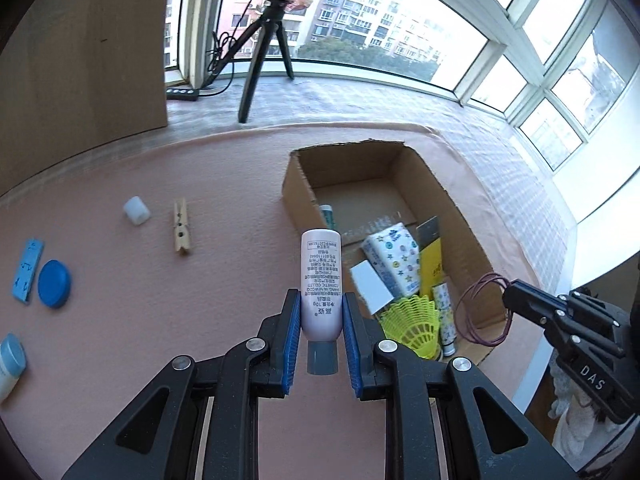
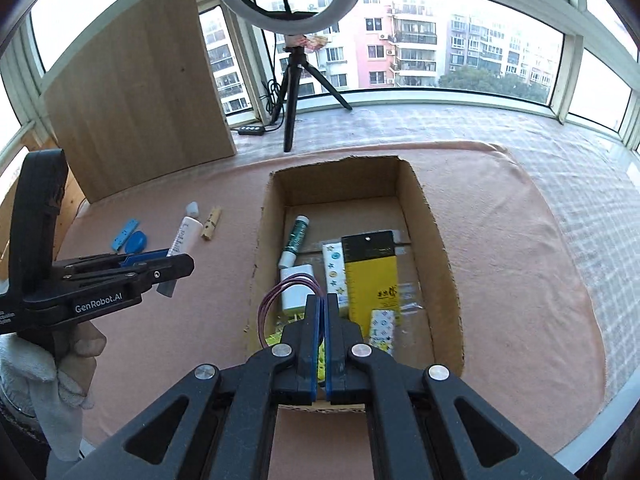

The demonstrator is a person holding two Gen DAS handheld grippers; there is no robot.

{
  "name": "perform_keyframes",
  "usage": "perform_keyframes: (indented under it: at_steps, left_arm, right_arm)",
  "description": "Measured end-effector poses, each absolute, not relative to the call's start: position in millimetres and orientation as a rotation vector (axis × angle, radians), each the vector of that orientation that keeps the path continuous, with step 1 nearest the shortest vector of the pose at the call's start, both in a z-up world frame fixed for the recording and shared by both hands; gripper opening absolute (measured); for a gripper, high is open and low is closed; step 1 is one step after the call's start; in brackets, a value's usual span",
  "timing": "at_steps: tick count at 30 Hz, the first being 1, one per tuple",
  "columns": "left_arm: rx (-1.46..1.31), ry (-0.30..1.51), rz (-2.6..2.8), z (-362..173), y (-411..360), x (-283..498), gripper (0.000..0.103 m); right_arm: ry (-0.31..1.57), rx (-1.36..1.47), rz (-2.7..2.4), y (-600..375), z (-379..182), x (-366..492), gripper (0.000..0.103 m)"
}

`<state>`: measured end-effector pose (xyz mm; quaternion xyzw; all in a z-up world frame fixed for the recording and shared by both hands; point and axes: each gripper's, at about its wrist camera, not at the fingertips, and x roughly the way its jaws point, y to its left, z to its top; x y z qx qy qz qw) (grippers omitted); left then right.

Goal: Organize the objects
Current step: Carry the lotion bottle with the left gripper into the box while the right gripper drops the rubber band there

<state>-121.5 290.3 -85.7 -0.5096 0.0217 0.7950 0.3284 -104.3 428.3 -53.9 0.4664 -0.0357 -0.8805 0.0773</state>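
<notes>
- The left gripper (image 1: 321, 322) has its blue pads closed against the sides of a small white tube (image 1: 321, 280), grey cap toward the camera, printed body pointing away; the tube is lifted above the pink cloth (image 1: 224, 184), just left of the cardboard box (image 1: 296, 184).
- The right gripper (image 2: 323, 312) has its jaws pressed almost together, pinching a loop of purple hair ties (image 2: 280, 292); the loop hangs over the near left end of the box.
- In the right wrist view, the left gripper sits at the left edge, carried by a hand in a white glove (image 2: 48, 376).
- Inside the box, nearest the camera, lies a yellow shuttlecock (image 1: 412, 322), with a small patterned tube (image 1: 445, 312) beside it.
- Further in are a white rectangular block (image 2: 297, 286), a star-patterned tissue pack (image 1: 394, 262), a yellow-and-black card pack (image 2: 372, 270) and a green-and-white tube (image 2: 296, 240) along the left wall.
- On the cloth left of the box lie a wooden clothespin (image 1: 181, 226), a small white cap (image 1: 136, 211), a blue round lid (image 1: 54, 283), a flat blue strip (image 1: 27, 270) and, at the frame edge, a light blue capped container (image 1: 10, 362).
- Beyond the cloth, a black tripod (image 2: 294, 92) carrying a ring light (image 2: 288, 0) stands on the sill, a wooden board (image 2: 140, 92) leaning to its left, windows behind.
</notes>
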Motion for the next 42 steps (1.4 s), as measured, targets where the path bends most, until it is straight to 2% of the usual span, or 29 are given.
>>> perform_keyframes:
  at_steps: [12,30,31,32,33,35,42]
  left_arm:
    - [-1.330,0.104,2.032,-93.1,351.2,-116.1,0.022]
    - [-1.342,0.141,2.044,-98.7,369.4,-119.1,0.023]
    - [-1.340,0.151,2.051,-97.6,368.9,-118.9,0.025]
    - [-1.334,0.156,2.059,-95.6,367.3,-118.3,0.026]
    - [-1.330,0.156,2.065,-94.0,365.5,-118.1,0.026]
    - [-1.328,0.154,2.077,-91.3,361.5,-118.3,0.026]
    - [-1.290,0.174,2.162,-73.6,333.7,-110.0,0.026]
  right_arm:
    - [-0.169,1.454,-2.653,463.4,-72.4,-99.3,0.002]
    - [-0.177,1.498,-2.635,471.9,-84.2,-103.5,0.002]
    - [-0.177,1.493,-2.638,471.6,-83.4,-103.5,0.003]
    - [-0.176,1.494,-2.635,471.4,-83.3,-103.9,0.010]
    - [-0.175,1.502,-2.622,470.4,-83.3,-104.6,0.022]
    - [-0.184,1.500,-2.621,469.3,-82.2,-104.4,0.034]
    - [-0.188,1.480,-2.603,458.8,-78.4,-102.7,0.034]
